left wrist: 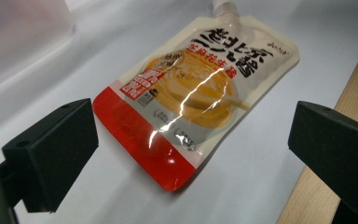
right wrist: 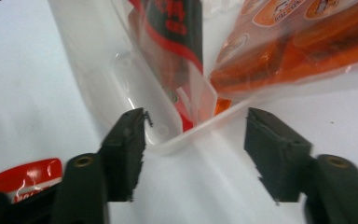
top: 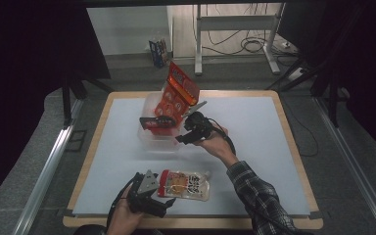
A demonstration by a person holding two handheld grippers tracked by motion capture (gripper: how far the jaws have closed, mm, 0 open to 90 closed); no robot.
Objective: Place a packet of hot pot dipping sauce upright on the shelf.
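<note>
A cream and red spouted pouch [top: 185, 184] lies flat near the table's front edge. My left gripper [top: 164, 196] sits just left of it, open. In the left gripper view the pouch [left wrist: 191, 88] has its red bottom end between the wide jaws of that gripper [left wrist: 193, 140], untouched. A clear plastic container [top: 149, 134] holds an upright orange snack bag [top: 178, 93] and a black and red packet [top: 156, 122]. My right gripper [top: 182, 137] is open at the container's near right corner [right wrist: 186, 140]; its jaws [right wrist: 198, 140] straddle that corner and grip nothing.
The light mat [top: 254, 142] is bordered by a wooden table edge [left wrist: 317, 196], close on the left gripper's right. The pouch's red end [right wrist: 23, 179] shows at the lower left of the right gripper view. Beyond the table stand a desk frame [top: 235, 29] and cables.
</note>
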